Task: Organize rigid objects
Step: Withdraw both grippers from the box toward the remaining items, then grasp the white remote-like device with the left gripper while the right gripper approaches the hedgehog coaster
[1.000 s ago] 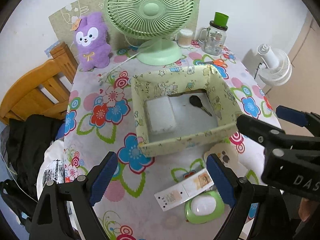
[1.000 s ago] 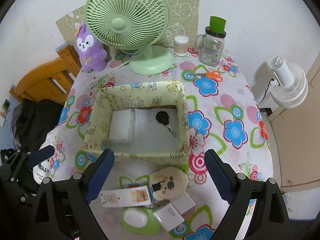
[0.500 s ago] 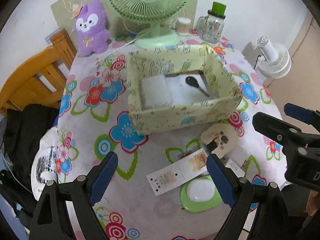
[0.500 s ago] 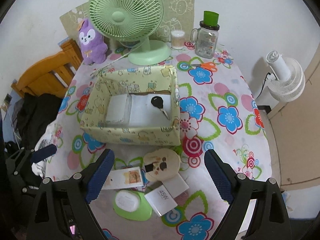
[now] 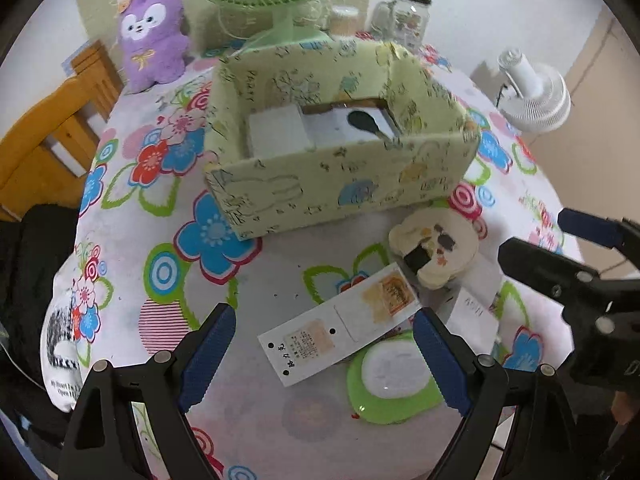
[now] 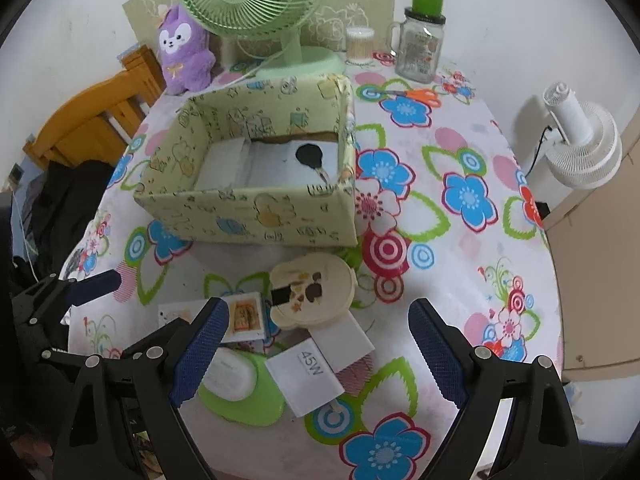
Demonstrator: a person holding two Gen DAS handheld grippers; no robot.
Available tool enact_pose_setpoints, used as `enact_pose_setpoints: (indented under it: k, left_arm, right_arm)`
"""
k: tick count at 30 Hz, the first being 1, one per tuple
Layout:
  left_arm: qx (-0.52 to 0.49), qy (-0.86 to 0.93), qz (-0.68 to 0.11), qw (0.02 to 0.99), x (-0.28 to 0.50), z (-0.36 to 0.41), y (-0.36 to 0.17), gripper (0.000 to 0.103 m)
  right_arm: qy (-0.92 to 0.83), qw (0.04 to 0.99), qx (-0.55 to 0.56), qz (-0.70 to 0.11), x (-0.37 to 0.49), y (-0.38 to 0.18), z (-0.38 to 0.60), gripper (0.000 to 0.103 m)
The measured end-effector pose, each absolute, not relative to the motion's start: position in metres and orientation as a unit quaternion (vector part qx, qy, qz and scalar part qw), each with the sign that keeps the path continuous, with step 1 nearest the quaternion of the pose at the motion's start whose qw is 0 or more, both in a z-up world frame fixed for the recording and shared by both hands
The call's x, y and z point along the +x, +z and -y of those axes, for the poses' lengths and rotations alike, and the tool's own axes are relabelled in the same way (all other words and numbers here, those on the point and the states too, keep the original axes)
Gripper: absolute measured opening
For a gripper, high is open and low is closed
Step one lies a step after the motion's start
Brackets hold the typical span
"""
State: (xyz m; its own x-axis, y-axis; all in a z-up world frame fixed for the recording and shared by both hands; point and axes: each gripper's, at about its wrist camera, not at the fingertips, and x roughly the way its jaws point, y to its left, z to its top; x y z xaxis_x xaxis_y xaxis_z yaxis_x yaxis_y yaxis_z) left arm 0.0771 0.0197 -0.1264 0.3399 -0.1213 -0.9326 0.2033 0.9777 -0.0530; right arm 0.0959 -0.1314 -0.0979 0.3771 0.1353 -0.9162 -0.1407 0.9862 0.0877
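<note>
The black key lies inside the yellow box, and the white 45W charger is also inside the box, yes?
Not quite. The black key is inside the yellow box, but the 45W charger lies on the table in front of it, beside the green case, as the right wrist view shows.

Glossy green plastic dish, matt paper card, wooden chair

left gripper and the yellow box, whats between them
In the left wrist view, a white card lies just ahead of the open left gripper; beyond it, bare tablecloth up to the box.
</note>
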Motion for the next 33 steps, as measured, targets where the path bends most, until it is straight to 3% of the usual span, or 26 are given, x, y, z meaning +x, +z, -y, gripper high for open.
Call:
enact_pose_setpoints:
  k: [10, 24, 33]
  left_arm:
    - [0.102, -0.130, -0.576, 0.800, 0.073, -0.006, -0.156, 0.092]
    - [0.103, -0.149, -0.594, 0.783, 0.084, 0.004, -0.175, 0.092]
    - [0.110, -0.158, -0.602, 0.775, 0.086, 0.010, -0.187, 0.083]
  right_arm:
    - [0.073, 0.818, -0.008, -0.571, 0.092, -0.125, 0.130, 0.093]
    - [0.053, 0.804, 0.003, -0.593, 0.092, -0.153, 0.130, 0.093]
    - [0.047, 0.799, 0.003, -0.599, 0.097, -0.161, 0.129, 0.093]
